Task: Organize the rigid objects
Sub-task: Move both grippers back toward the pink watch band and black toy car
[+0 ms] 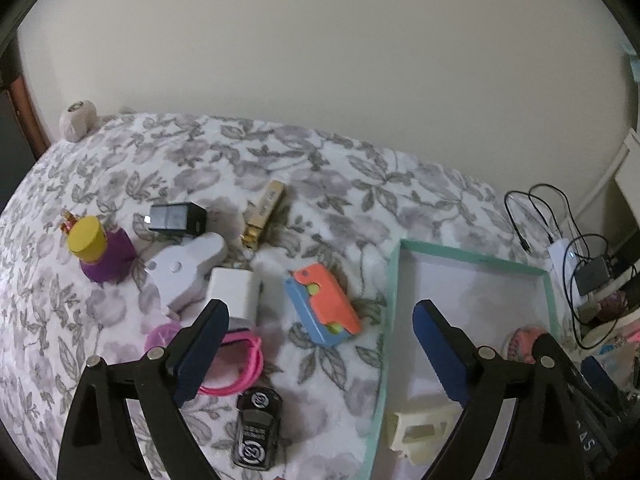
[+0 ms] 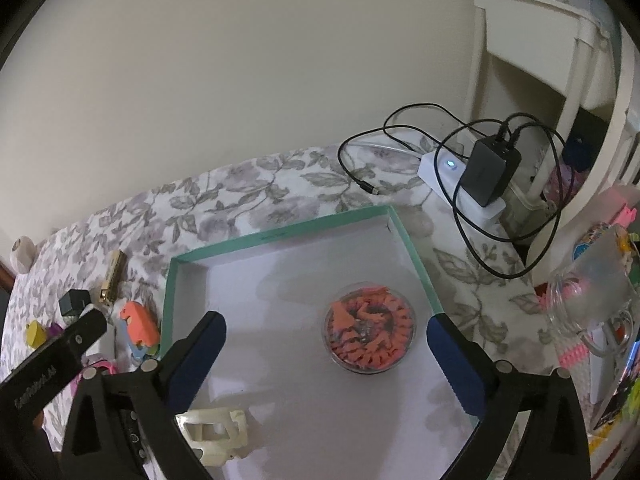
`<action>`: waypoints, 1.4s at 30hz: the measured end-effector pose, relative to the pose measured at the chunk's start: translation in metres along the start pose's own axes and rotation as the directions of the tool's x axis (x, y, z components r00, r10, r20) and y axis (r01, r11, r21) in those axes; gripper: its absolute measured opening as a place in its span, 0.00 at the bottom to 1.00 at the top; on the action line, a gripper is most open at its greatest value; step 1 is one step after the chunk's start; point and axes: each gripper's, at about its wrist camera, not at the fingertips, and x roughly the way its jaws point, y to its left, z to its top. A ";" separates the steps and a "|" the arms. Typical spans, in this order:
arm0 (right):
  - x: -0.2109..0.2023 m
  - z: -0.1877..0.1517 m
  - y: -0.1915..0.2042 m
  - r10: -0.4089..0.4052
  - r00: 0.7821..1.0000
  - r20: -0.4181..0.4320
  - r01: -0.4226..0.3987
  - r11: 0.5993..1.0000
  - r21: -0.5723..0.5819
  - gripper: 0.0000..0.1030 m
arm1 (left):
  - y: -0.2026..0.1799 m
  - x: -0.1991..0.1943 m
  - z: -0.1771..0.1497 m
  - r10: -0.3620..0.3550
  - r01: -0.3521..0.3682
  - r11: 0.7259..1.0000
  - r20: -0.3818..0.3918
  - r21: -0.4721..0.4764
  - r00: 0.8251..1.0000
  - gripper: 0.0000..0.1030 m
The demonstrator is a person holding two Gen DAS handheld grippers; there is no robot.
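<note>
A shallow white cardboard box with a mint-green rim [image 2: 280, 234] is seen lying on a grey floral bedspread [image 1: 280, 152], and every other item is placed by it. Inside the box, a round clear plastic tub of orange figures [image 2: 370, 328] and a cream plastic clip [image 2: 212, 432] are already held. Left of the box, outside the rim, an orange-and-blue plastic toy block [image 1: 324, 304], a white charger cube [image 1: 234, 294], a purple jar with a yellow lid [image 1: 100, 252] and a black car key fob [image 1: 258, 432] are left unsorted. The right gripper [image 2: 326, 330] is held above the box and the left gripper [image 1: 320, 320] just left of the rim, both with jaws spread wide and nothing between them. The toy block is judged light, stiff and smooth; a hold across its long flat sides is advised.
</note>
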 end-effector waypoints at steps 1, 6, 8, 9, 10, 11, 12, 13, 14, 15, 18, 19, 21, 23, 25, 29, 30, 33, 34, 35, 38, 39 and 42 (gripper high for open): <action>-0.001 0.000 0.002 -0.004 1.000 0.003 0.004 1.000 -0.010 1.00 | 0.002 0.000 0.001 0.007 -0.007 1.000 0.007 0.000 1.000 0.97; -0.005 0.000 0.012 -0.017 1.000 0.016 0.018 0.999 -0.051 1.00 | 0.013 -0.003 0.007 -0.012 0.012 1.000 0.013 -0.008 1.000 1.00; -0.007 0.001 0.016 -0.003 1.000 0.018 0.004 0.999 -0.054 1.00 | 0.019 -0.008 0.011 -0.024 0.024 1.000 0.015 -0.009 1.000 1.00; -0.009 0.001 0.017 0.014 1.000 0.016 -0.013 0.999 -0.053 1.00 | 0.024 -0.010 0.014 -0.027 0.027 1.000 0.014 -0.007 1.000 1.00; -0.011 0.002 0.019 0.035 0.999 0.015 -0.034 0.998 -0.052 1.00 | 0.027 -0.012 0.016 -0.029 0.029 1.000 0.014 -0.006 0.999 1.00; -0.013 0.003 0.021 0.047 0.999 0.014 -0.046 0.998 -0.052 1.00 | 0.033 -0.015 0.019 -0.029 0.030 1.000 0.018 -0.006 0.999 1.00; -0.016 0.004 0.024 0.056 0.998 0.015 -0.055 0.997 -0.056 1.00 | 0.038 -0.018 0.021 -0.027 0.028 1.000 0.023 -0.005 0.999 1.00; -0.020 0.005 0.028 0.062 0.998 0.020 -0.061 0.996 -0.063 1.00 | 0.047 -0.023 0.025 -0.026 0.026 1.000 0.029 0.000 0.999 1.00; -0.024 0.005 0.032 0.068 0.997 0.029 -0.066 0.995 -0.070 1.00 | 0.052 -0.025 0.027 -0.024 0.024 1.000 0.031 0.007 0.999 1.00; -0.027 0.005 0.036 0.073 0.997 0.034 -0.070 0.995 -0.075 1.00 | 0.059 -0.028 0.029 -0.018 0.018 1.000 0.028 0.013 0.999 1.00; -0.038 0.005 0.052 0.120 0.992 0.042 -0.115 0.988 -0.103 1.00 | 0.084 -0.033 0.035 0.025 -0.024 1.000 -0.021 0.005 0.999 1.00; -0.039 0.005 0.057 0.135 0.990 0.040 -0.130 0.985 -0.112 1.00 | 0.093 -0.036 0.036 0.026 -0.026 1.000 -0.016 -0.005 1.000 1.00; -0.043 0.002 0.070 0.172 0.984 0.035 -0.167 0.977 -0.131 1.00 | 0.112 -0.041 0.038 0.045 -0.045 0.999 -0.011 -0.024 0.999 1.00; -0.046 -0.002 0.083 0.215 0.976 0.020 -0.210 0.967 -0.145 1.00 | 0.125 -0.044 0.038 0.084 -0.085 0.996 -0.023 -0.036 0.996 1.00; -0.046 -0.006 0.097 0.256 0.967 0.000 -0.253 0.954 -0.160 1.00 | 0.139 -0.046 0.037 0.108 -0.109 0.992 -0.031 -0.055 0.994 1.00; -0.042 -0.018 0.121 0.293 0.955 -0.045 -0.295 0.933 -0.205 1.00 | 0.164 -0.042 0.035 0.084 -0.092 0.989 -0.072 -0.119 0.994 1.00; -0.040 -0.022 0.129 0.294 0.954 -0.060 -0.300 0.928 -0.220 1.00 | 0.169 -0.039 0.034 0.077 -0.088 0.987 -0.084 -0.136 0.994 1.00; -0.032 -0.033 0.144 0.289 0.952 -0.100 -0.306 0.917 -0.256 0.99 | 0.176 -0.029 0.028 0.079 -0.100 0.981 -0.131 -0.164 0.988 1.00; -0.030 -0.036 0.148 0.293 0.950 -0.113 -0.313 0.912 -0.265 0.99 | 0.176 -0.026 0.026 0.081 -0.104 0.981 -0.140 -0.163 0.987 1.00; -0.026 -0.039 0.153 0.295 0.947 -0.128 -0.320 0.907 -0.274 0.97 | 0.175 -0.022 0.024 0.082 -0.107 0.982 -0.153 -0.158 0.985 1.00; -0.015 -0.050 0.163 0.292 0.939 -0.183 -0.335 0.896 -0.290 0.90 | 0.170 -0.009 0.019 0.078 -0.105 0.984 -0.185 -0.141 0.980 1.00; -0.012 -0.053 0.165 0.293 0.936 -0.198 -0.341 0.893 -0.295 0.88 | 0.168 -0.005 0.017 0.074 -0.102 0.985 -0.197 -0.137 0.978 1.00; 0.000 -0.064 0.174 0.278 0.929 -0.244 -0.348 0.882 -0.319 0.81 | 0.159 0.010 0.011 0.068 -0.094 0.990 -0.233 -0.105 0.970 1.00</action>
